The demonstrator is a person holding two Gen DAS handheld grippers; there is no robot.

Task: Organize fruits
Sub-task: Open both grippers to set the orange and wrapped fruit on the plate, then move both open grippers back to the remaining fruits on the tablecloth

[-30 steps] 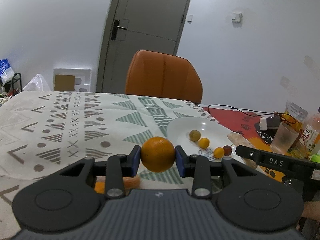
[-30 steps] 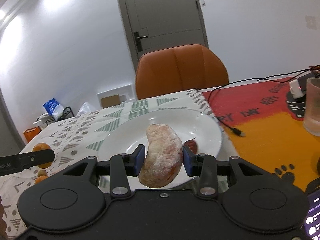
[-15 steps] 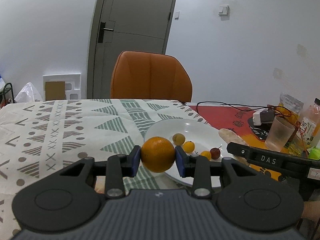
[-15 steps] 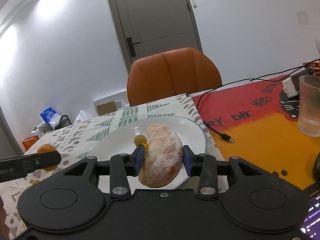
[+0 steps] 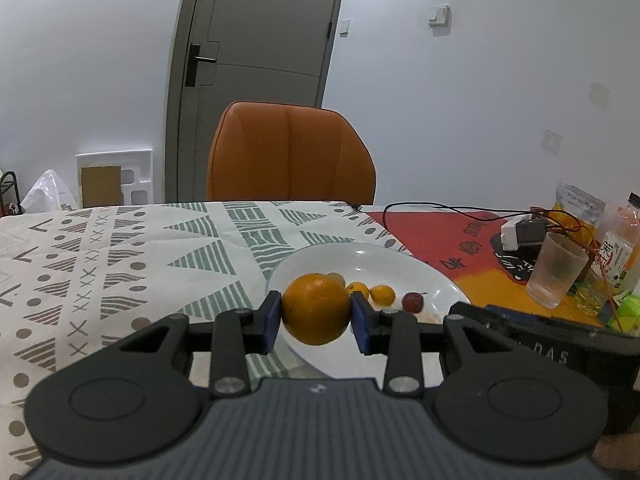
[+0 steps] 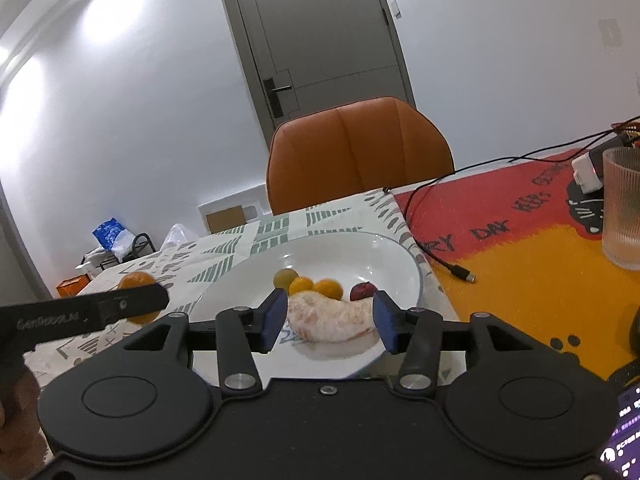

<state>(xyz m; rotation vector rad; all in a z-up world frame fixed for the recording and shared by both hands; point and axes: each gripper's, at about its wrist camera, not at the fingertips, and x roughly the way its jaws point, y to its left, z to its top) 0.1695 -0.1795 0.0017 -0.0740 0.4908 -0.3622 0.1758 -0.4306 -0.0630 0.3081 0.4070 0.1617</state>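
Note:
My left gripper [image 5: 316, 316] is shut on an orange [image 5: 316, 309] and holds it above the near left edge of the white plate [image 5: 400, 264]. My right gripper [image 6: 330, 320] is open, its blue pads apart on either side of a peeled pomelo segment [image 6: 332, 320] that lies on the white plate [image 6: 360, 244]. Small fruits sit on the plate: a yellow-green one [image 6: 285, 278], two small orange ones [image 6: 326, 287], and a red one [image 6: 363, 291]. The left gripper and its orange [image 6: 136, 282] show at the left of the right wrist view.
An orange chair [image 5: 290, 156] stands behind the table. A ribbed glass [image 5: 556, 270], bottles and a charger with cable [image 5: 520, 230] stand on the red and yellow mat at the right. A USB cable end [image 6: 460, 270] lies beside the plate. A patterned cloth [image 5: 120, 248] covers the table's left.
My right gripper has opened and let the pomelo segment down onto the plate. My left gripper has carried the orange right, over the plate's edge.

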